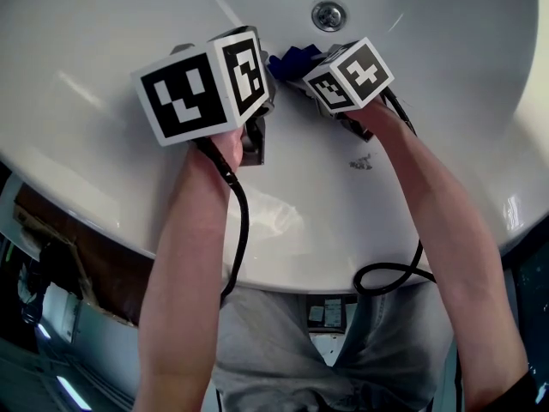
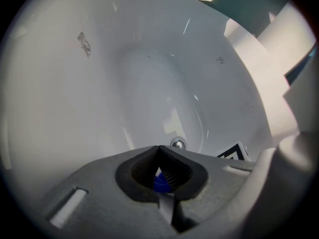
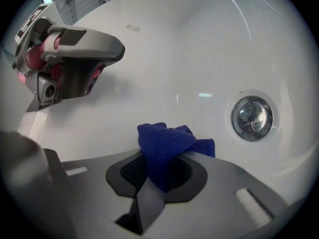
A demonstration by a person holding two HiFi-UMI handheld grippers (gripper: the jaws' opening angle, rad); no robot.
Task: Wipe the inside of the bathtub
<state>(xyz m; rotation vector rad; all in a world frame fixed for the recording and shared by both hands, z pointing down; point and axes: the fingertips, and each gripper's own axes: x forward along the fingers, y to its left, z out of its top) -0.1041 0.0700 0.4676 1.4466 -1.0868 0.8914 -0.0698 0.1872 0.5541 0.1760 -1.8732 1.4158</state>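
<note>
The white glossy bathtub (image 1: 455, 84) is being worked from over its near rim, close to the round chrome drain (image 3: 252, 117) in the basin. A crumpled dark-blue cloth (image 3: 167, 143) is being pinched between the closed jaws of the right gripper (image 3: 160, 171), with its loose folds standing just beside the drain. The left gripper (image 2: 159, 149) is being carried near it with the jaws brought together on nothing; the speck of blue showing through its hollow is being judged to be the cloth beyond. For a sound wipe, it is being advised that the cloth be pressed down until fabric, not jaw tips, is meeting the enamel, and that overlapping strokes be drawn outward from the drain. A small dark smudge (image 1: 361, 160) on the near wall is being noted for attention.
</note>
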